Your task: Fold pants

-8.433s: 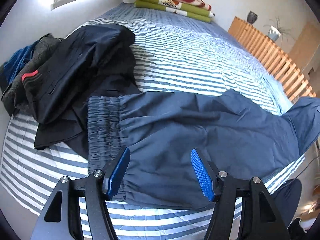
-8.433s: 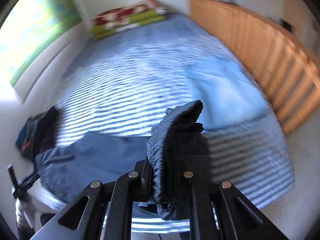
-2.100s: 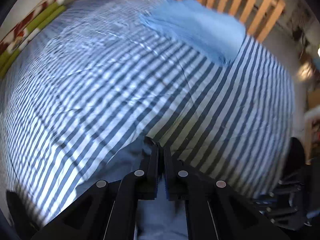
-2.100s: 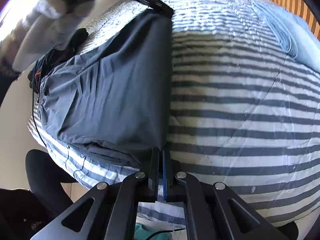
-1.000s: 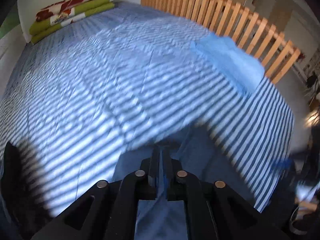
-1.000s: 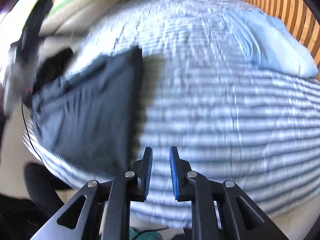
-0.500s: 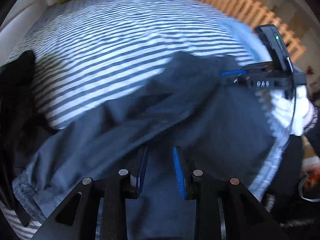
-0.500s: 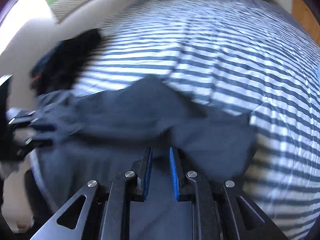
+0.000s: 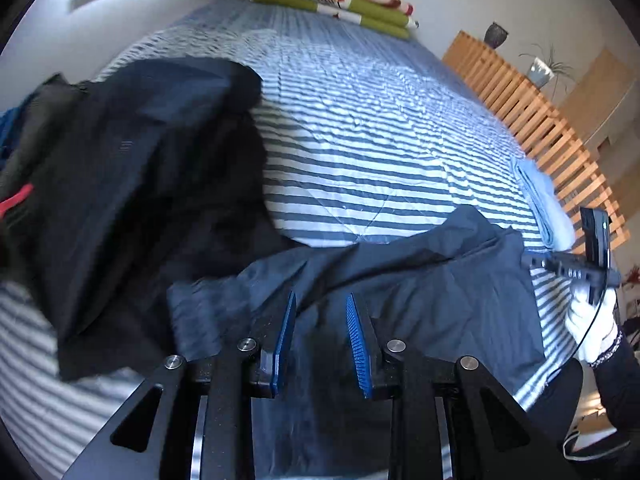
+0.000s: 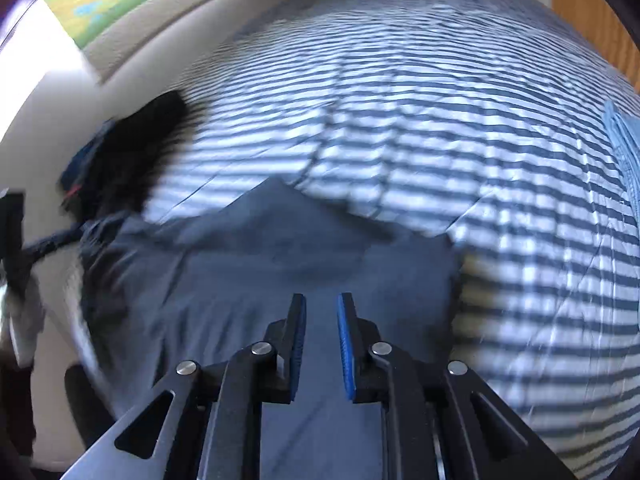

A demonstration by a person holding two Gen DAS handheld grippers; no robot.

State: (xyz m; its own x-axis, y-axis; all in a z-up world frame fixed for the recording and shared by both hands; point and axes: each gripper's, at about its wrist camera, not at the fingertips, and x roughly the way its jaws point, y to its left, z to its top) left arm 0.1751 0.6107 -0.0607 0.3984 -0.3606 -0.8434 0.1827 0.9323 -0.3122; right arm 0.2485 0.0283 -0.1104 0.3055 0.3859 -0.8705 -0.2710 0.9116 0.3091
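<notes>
The dark blue-grey pants (image 9: 424, 300) lie doubled over on the striped bed (image 9: 360, 140) near its front edge, and their far edge rises to a rumpled peak (image 10: 276, 188). My left gripper (image 9: 321, 300) hovers over the pants' left part with a clear gap between its blue pads and no cloth in it. Over the pants' (image 10: 248, 264) middle, my right gripper (image 10: 322, 300) stands open by a narrow gap and holds nothing. At the right of the left wrist view, a white-gloved hand (image 9: 592, 324) holds the right tool.
A heap of dark clothes (image 9: 132, 168) lies just left of the pants and overlaps their edge. A folded light blue cloth (image 9: 540, 204) sits at the bed's right side by a wooden slatted rail (image 9: 540, 120). Folded green and red blankets (image 9: 340, 0) lie at the far end.
My left gripper was shut on pants fabric a second ago. It has let go, opened and swung left over the pants. My right gripper moved left from the bare stripes to above the pants.
</notes>
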